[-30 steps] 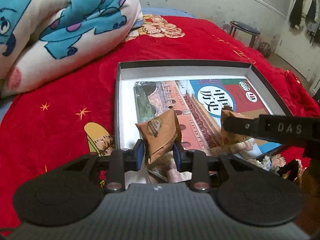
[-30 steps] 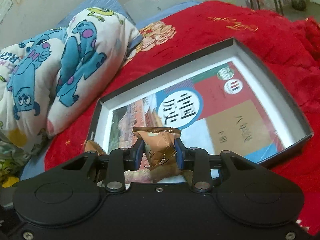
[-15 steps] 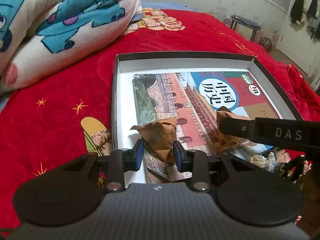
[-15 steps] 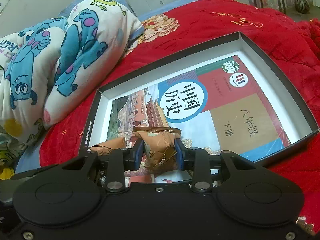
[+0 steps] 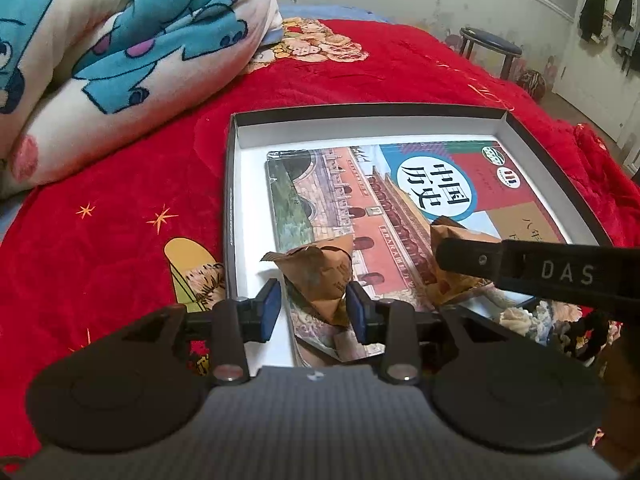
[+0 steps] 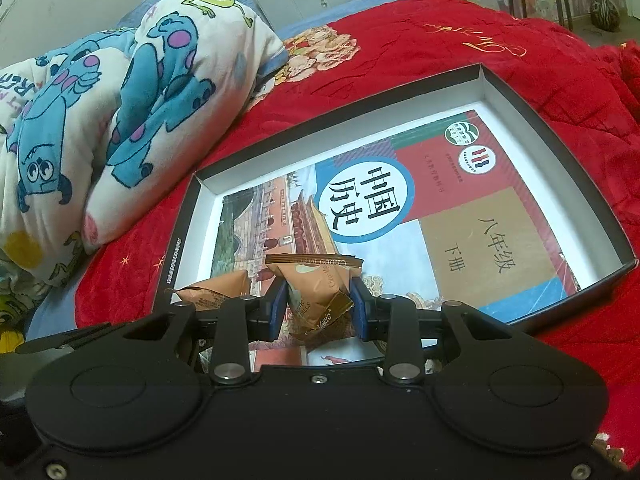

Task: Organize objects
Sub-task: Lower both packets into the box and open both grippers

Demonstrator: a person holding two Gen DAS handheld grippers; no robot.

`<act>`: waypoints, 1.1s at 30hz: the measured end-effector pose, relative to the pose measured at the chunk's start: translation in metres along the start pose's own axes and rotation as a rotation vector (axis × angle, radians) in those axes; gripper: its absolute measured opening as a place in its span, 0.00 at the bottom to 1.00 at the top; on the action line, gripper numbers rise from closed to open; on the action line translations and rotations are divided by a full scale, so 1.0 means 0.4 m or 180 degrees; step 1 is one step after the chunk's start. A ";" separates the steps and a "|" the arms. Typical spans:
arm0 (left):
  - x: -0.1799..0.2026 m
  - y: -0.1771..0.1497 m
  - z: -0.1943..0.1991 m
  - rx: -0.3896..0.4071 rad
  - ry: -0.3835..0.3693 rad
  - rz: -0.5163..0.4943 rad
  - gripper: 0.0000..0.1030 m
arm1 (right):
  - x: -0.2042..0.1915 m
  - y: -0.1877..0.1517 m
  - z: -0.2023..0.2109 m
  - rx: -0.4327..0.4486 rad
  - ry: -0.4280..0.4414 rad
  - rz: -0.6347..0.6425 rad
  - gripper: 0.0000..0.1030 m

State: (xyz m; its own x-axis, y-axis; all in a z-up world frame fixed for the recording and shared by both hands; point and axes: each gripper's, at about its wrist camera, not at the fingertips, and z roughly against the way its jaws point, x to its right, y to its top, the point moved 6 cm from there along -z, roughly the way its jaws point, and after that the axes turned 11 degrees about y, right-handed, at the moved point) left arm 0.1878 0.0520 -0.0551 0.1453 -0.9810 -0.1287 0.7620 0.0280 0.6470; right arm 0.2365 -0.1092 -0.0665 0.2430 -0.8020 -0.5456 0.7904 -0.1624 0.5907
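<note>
Two brown snack packets, one in each hand-held gripper, both low in the frame over the near end of the box. Left hand-held gripper partly open around the left snack packet: right pad touching it, a small gap at the left pad, so probably letting go or only just holding. Right hand-held gripper closed snug on the right snack packet, pads pressing both sides. Inside the box, a big book lying flat and filling most of the floor. Packets held just above the book's lower edge, likely to be dropped there so everything sits together. Box resting on the red blanket, with a cartoon quilt at the upper left.
</note>
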 end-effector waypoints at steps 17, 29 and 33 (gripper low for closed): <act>-0.005 0.010 0.022 0.0017 0.0022 -0.0023 0.66 | -0.004 -0.002 0.002 -0.0004 0.0045 -0.0037 0.35; -0.002 0.010 0.075 0.0150 -0.0053 -0.0001 0.70 | -0.022 0.011 0.074 0.0165 0.0051 -0.0037 0.43; 0.006 0.000 0.093 0.0175 -0.0050 -0.0018 0.70 | -0.032 0.002 0.108 0.0197 0.0012 -0.0034 0.43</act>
State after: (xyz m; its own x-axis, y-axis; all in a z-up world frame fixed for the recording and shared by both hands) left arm 0.1645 0.0426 -0.0274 0.1309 -0.9840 -0.1210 0.7269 0.0123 0.6867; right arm 0.2097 -0.1241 -0.0335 0.2369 -0.7980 -0.5542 0.7566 -0.2063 0.6205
